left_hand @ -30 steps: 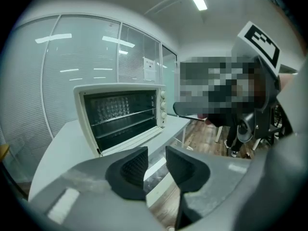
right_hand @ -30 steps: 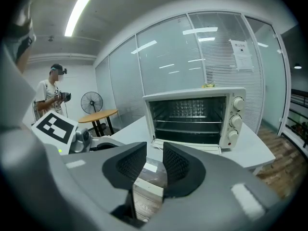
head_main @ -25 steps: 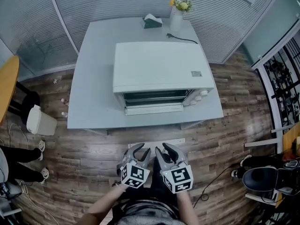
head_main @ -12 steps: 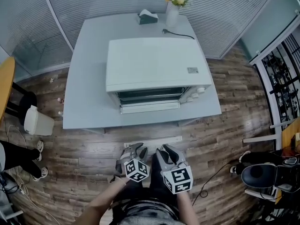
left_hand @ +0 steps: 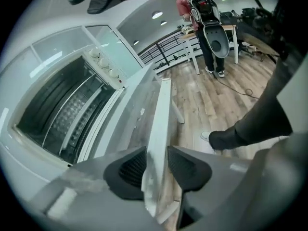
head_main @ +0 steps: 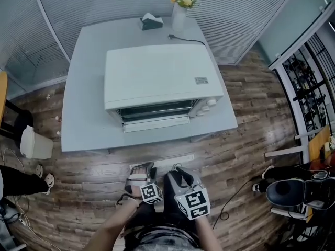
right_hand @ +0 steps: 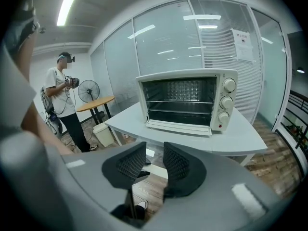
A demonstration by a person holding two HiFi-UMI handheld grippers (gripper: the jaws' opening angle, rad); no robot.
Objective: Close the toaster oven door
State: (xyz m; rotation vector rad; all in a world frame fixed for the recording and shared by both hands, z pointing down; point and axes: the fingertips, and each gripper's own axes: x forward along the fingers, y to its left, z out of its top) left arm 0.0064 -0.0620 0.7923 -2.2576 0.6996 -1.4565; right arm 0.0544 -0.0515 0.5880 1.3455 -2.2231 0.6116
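Note:
The white toaster oven [head_main: 159,75] stands on the pale table [head_main: 84,88], with its door [head_main: 155,123] folded down open at the front. Both grippers hang close to my body over the wooden floor, well short of the table. The left gripper [head_main: 141,166] is rolled sideways, so in the left gripper view the oven [left_hand: 67,109] lies tilted. Its jaws [left_hand: 156,165] are opening and grip nothing; only the distant table edge shows through the gap. The right gripper [head_main: 180,170] is open and empty [right_hand: 155,160], pointing at the oven [right_hand: 187,100] and its lowered door [right_hand: 179,126].
A vase of flowers [head_main: 179,12], a tissue box [head_main: 152,21] and a loose power cord [head_main: 186,38] sit at the table's back. A white bin [head_main: 35,143] stands left of it, a black chair [head_main: 293,192] at right. A person [right_hand: 62,95] stands by a fan [right_hand: 89,90].
The left gripper has drawn back toward my body and rolled over. My head has shifted, so the table sits further left in view. The oven door stays open.

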